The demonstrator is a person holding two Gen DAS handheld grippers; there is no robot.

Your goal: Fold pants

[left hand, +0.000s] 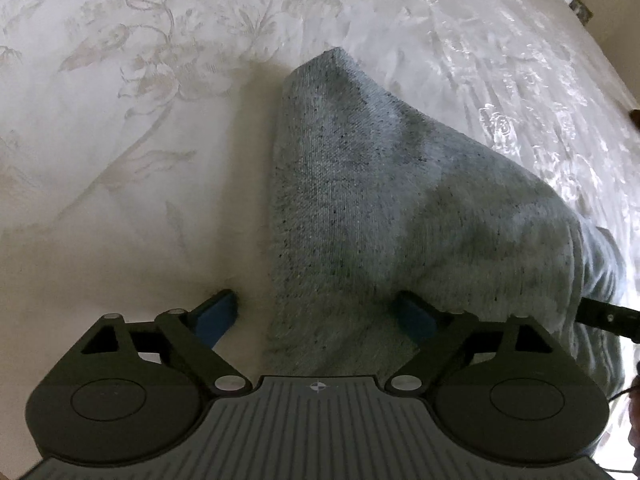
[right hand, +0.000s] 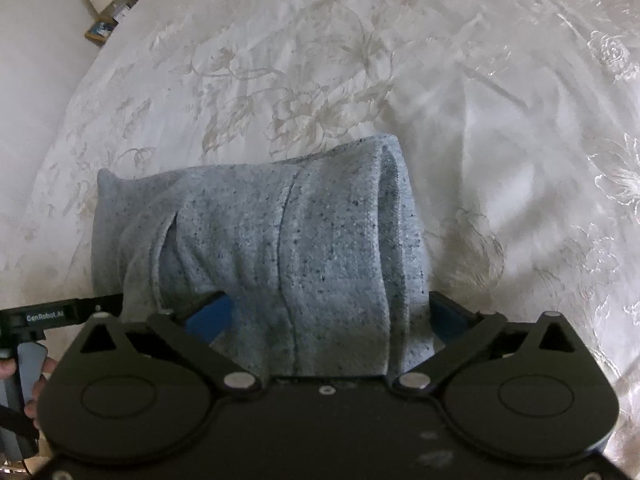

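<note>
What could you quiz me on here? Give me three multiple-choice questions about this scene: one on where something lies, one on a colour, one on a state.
1. Where does the speckled grey-blue knitted pants bundle lie?
A. on a wooden floor
B. on the white floral-patterned bedspread
C. in a basket

2. What colour are the pads on the tool fingers?
A. blue
B. red
C. yellow

3. How do the two fingers of the right tool stand?
A. pressed together
B. spread apart, with cloth between them
C. hidden from view

Answers:
1. B: pale flowered bed fabric surrounds the bundle on all sides.
2. A: blue pads show on the fingers in both views.
3. B: the two fingers sit wide, either side of the fabric, as on the left tool.
</note>
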